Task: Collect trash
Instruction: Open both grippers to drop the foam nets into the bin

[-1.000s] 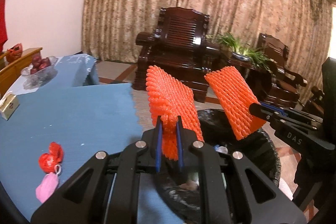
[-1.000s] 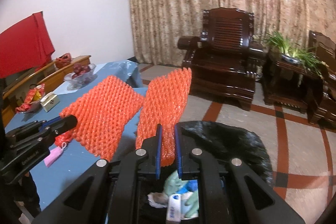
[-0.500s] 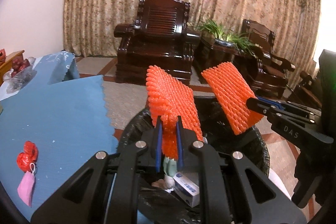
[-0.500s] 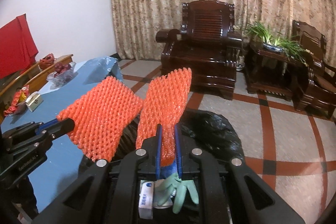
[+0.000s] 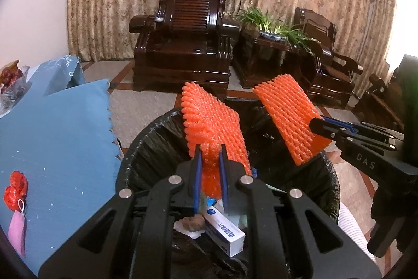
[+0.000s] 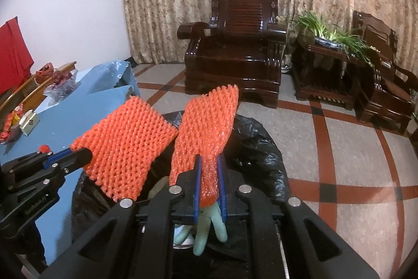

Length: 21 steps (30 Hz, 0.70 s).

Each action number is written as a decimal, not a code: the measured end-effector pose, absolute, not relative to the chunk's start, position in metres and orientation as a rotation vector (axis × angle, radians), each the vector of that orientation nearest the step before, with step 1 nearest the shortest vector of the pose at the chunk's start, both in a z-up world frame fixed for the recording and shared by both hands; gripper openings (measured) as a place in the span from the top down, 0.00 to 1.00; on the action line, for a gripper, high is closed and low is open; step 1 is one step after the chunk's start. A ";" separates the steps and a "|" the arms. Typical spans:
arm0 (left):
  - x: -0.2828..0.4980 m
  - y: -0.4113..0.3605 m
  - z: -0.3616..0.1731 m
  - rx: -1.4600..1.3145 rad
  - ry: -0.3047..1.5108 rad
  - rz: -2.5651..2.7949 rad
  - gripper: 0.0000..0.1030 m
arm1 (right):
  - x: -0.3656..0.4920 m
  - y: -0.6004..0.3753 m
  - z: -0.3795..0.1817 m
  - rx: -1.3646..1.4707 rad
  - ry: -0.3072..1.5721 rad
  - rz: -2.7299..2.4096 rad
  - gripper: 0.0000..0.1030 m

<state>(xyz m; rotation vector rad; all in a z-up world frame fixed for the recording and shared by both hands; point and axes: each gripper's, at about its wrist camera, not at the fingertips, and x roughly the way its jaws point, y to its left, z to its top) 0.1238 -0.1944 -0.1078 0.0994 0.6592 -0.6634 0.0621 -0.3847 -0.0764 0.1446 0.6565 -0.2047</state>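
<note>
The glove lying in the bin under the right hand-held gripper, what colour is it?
Pale mint green glove, clearest in the right wrist view.

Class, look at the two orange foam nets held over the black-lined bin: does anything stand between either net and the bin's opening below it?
Nothing visible does. The left gripper holds one orange foam net and the right gripper the other, both over the open mouth of the bin. Below lie only earlier trash: a white box and a green glove.
</note>
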 end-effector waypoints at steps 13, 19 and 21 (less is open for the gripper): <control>0.125 -0.179 -0.102 0.064 0.645 -0.632 0.24 | 0.059 -0.383 -0.077 0.129 0.659 -0.232 0.16; 0.126 -0.140 -0.090 0.035 0.617 -0.556 0.14 | 0.062 -0.364 -0.069 0.129 0.637 -0.180 0.06; 0.125 -0.127 -0.085 0.034 0.603 -0.526 0.14 | 0.065 -0.353 -0.066 0.120 0.627 -0.154 0.06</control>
